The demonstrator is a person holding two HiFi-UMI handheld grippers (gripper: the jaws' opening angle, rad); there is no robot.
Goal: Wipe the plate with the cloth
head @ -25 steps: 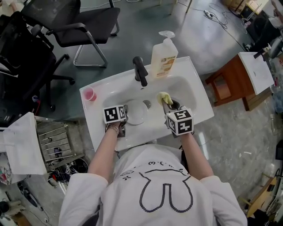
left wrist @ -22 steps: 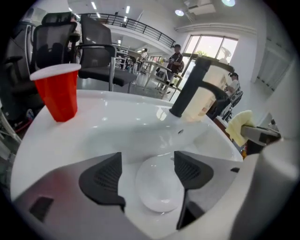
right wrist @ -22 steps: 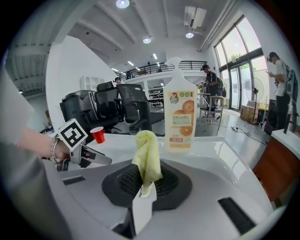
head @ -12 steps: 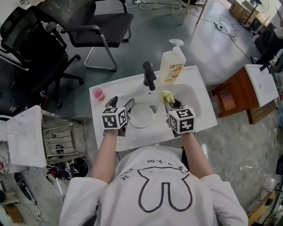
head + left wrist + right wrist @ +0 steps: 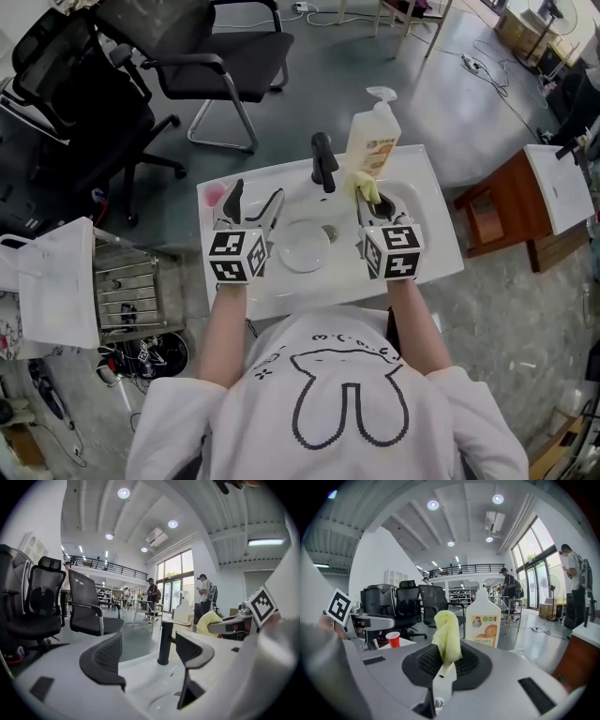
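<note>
The right gripper (image 5: 446,663) clenches a bunched pale-yellow cloth (image 5: 447,634) in its fingers (image 5: 474,663); the left gripper (image 5: 150,653), fingers (image 5: 105,657) just opened, holds nothing.

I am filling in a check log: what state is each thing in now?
left gripper: open, jaws just opened, nothing between them
right gripper: shut on the yellow cloth
yellow cloth: bunched, clamped
plate: flat in the sink, not held
soap bottle: upright
red cup: upright
</note>
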